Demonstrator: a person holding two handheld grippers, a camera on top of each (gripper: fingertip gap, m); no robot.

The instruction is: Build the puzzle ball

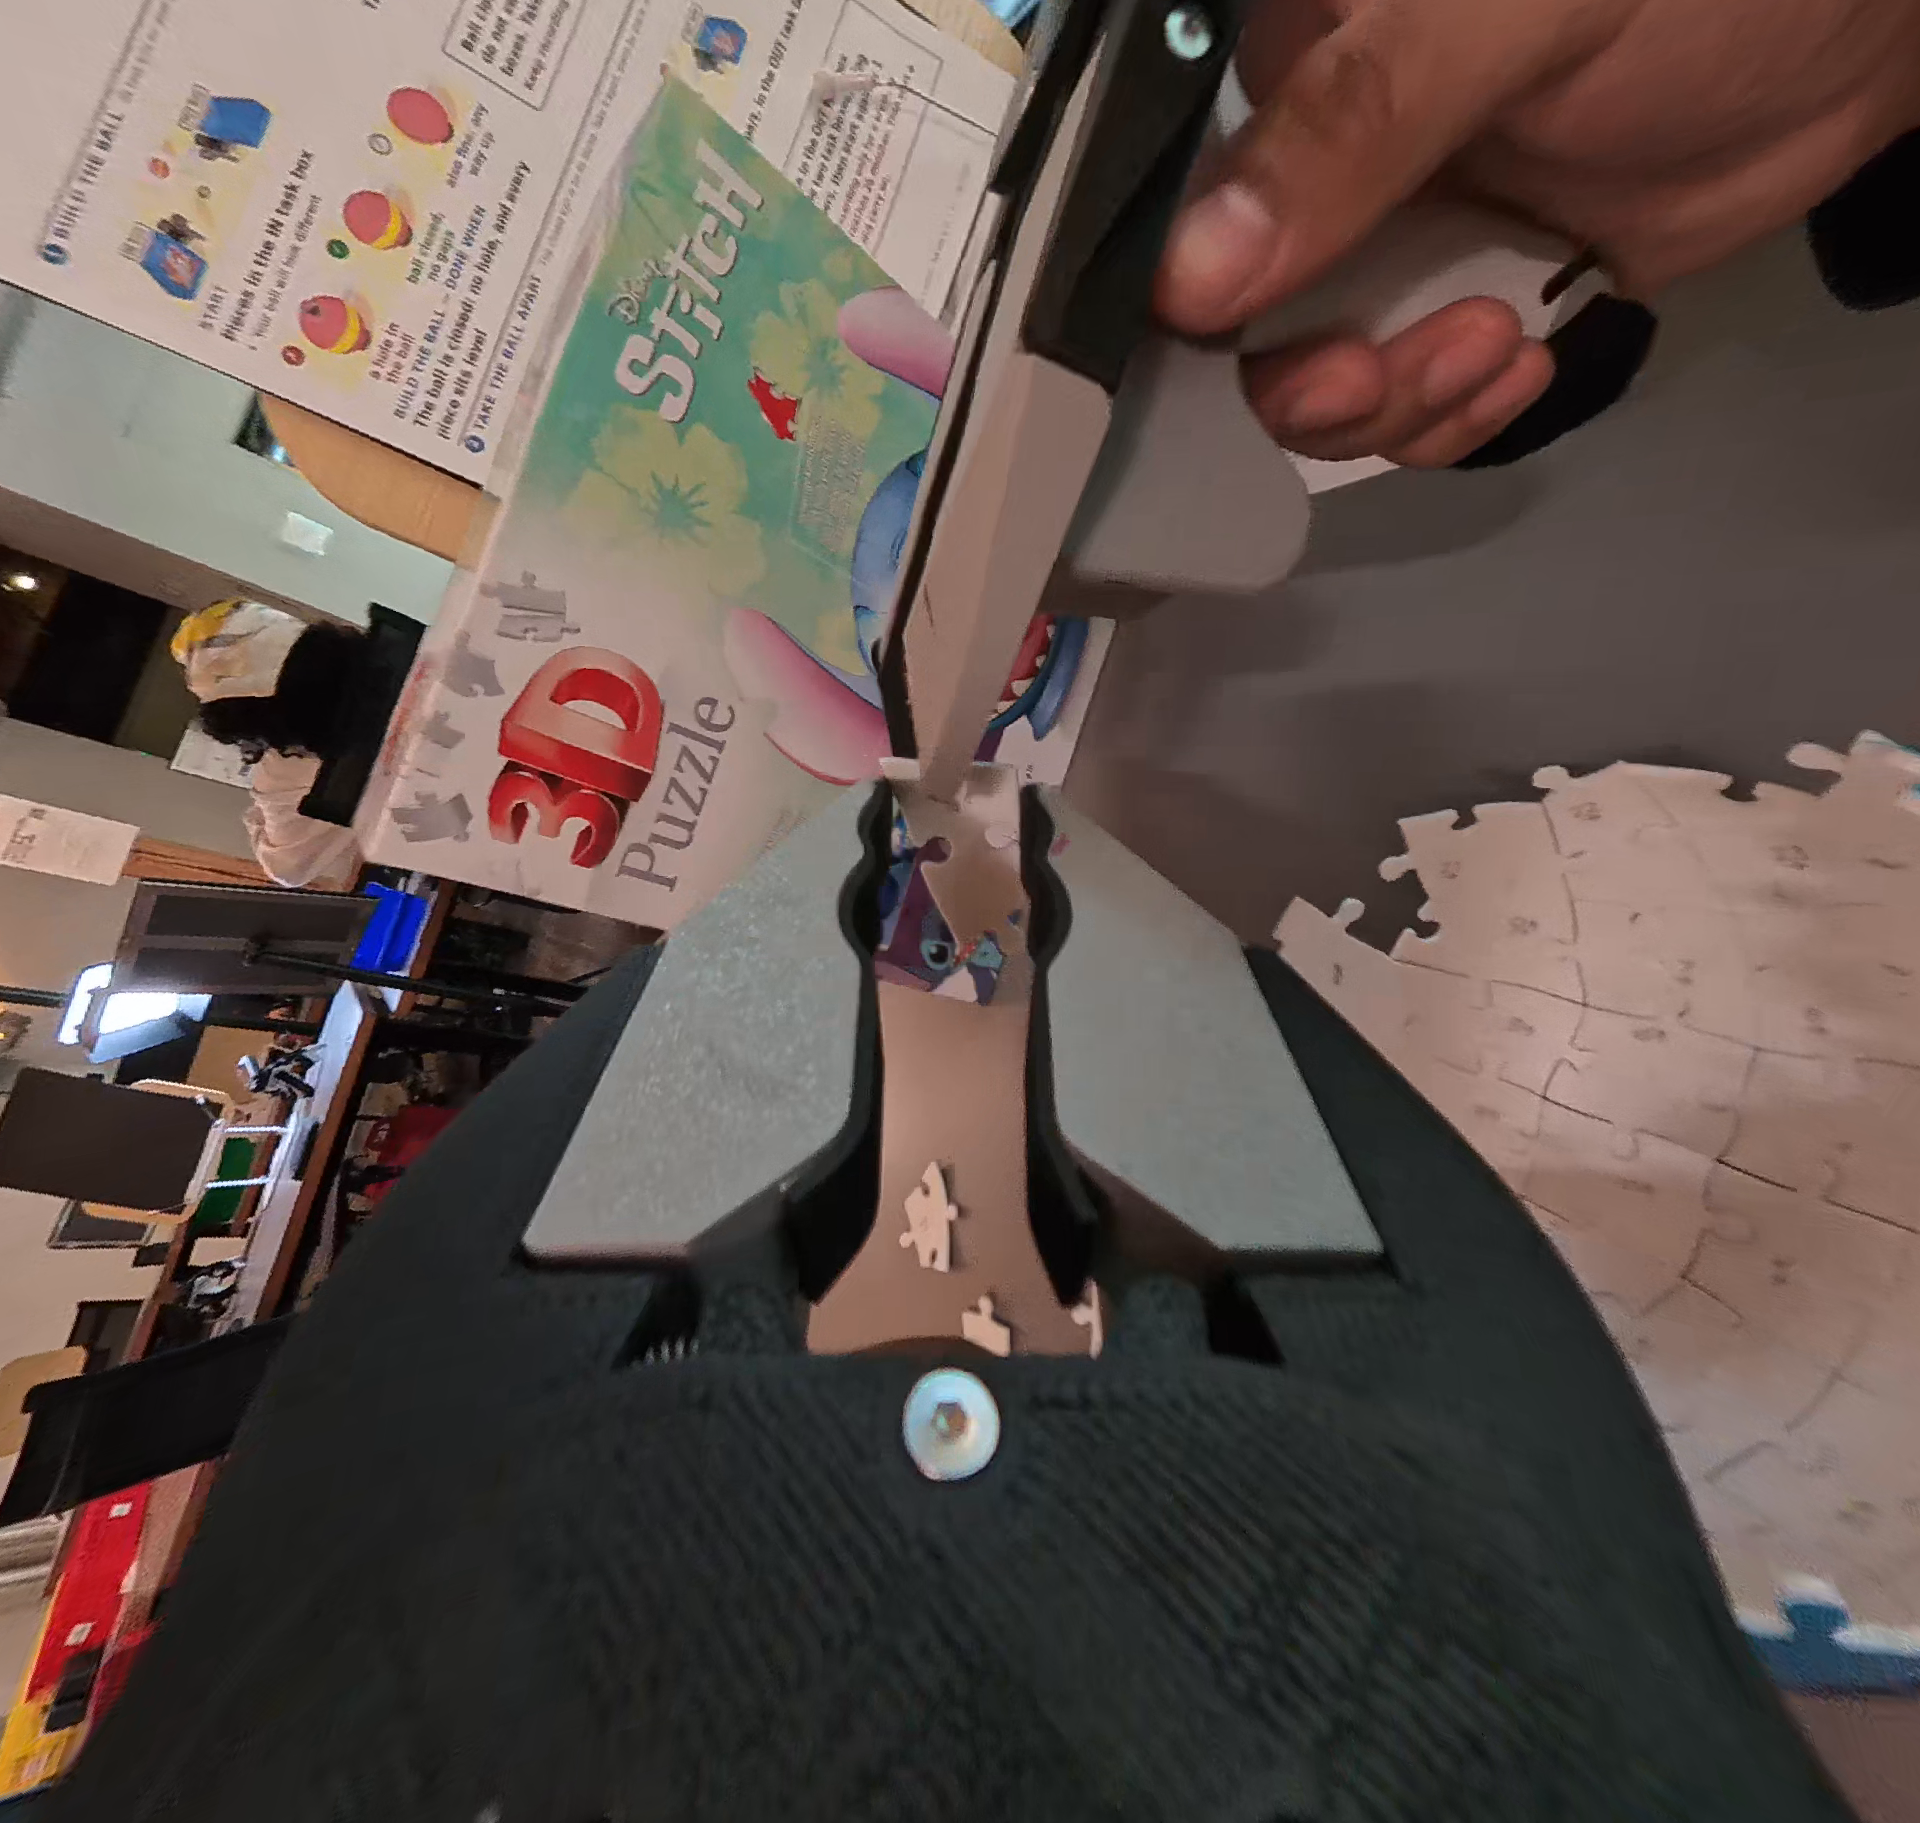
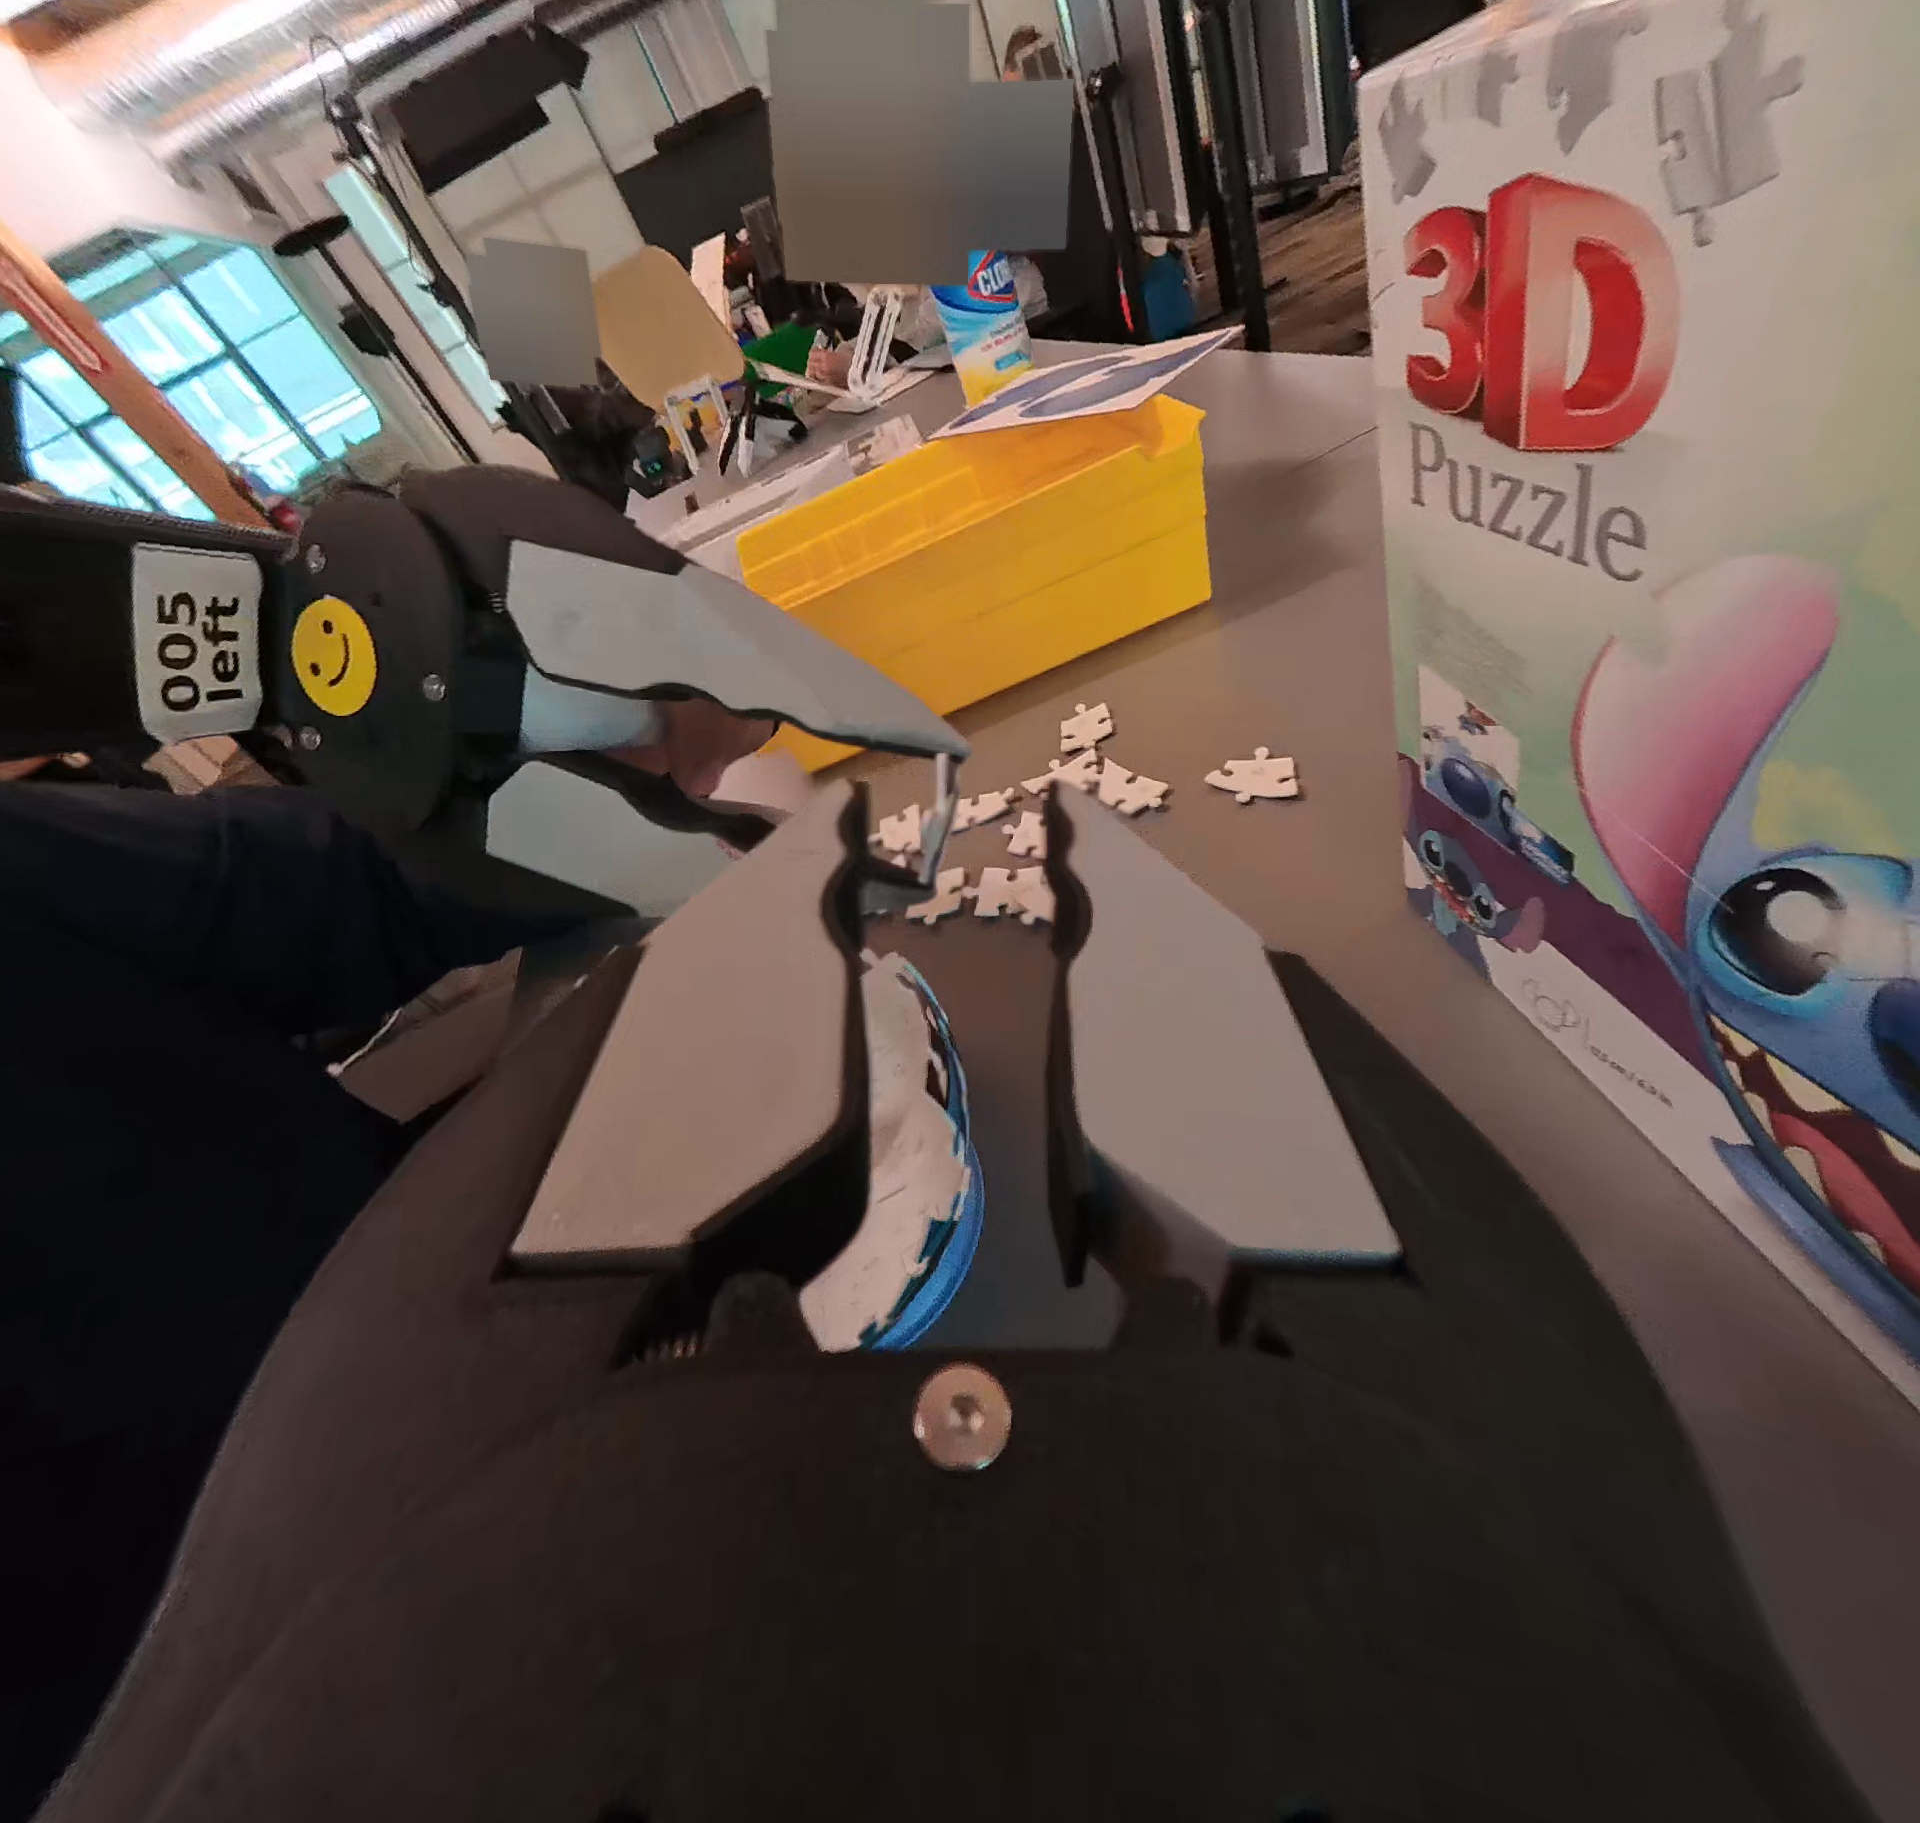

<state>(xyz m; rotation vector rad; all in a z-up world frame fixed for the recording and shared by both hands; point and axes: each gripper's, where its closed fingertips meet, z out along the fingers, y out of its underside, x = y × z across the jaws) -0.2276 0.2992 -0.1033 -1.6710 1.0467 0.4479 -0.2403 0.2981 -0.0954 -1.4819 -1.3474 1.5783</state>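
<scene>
My left gripper (image 1: pixel 956 799) is shut on a puzzle piece (image 1: pixel 971 864), white back towards the camera, gripped across its width. In the right wrist view the left gripper (image 2: pixel 914 817) comes in from the left and holds the piece (image 2: pixel 935 823) edge-on and upright. My right gripper (image 2: pixel 954 802) is open with its fingers on either side of that piece, which is close to its left finger. In the left wrist view the right gripper (image 1: pixel 920 765) reaches down from above to the piece's top edge. The partly built ball shell (image 1: pixel 1621 1046) lies on the grey table, white inside up; it also shows in the right wrist view (image 2: pixel 914 1150).
Several loose white pieces (image 2: pixel 1091 786) lie on the table beyond the grippers. The tall puzzle box (image 2: pixel 1662 630) stands at the right, also seen in the left wrist view (image 1: pixel 644 526). A yellow bin (image 2: pixel 987 568) stands behind. An instruction sheet (image 1: pixel 364 111) is behind the box. A person's hand (image 1: pixel 1507 163) holds the right gripper.
</scene>
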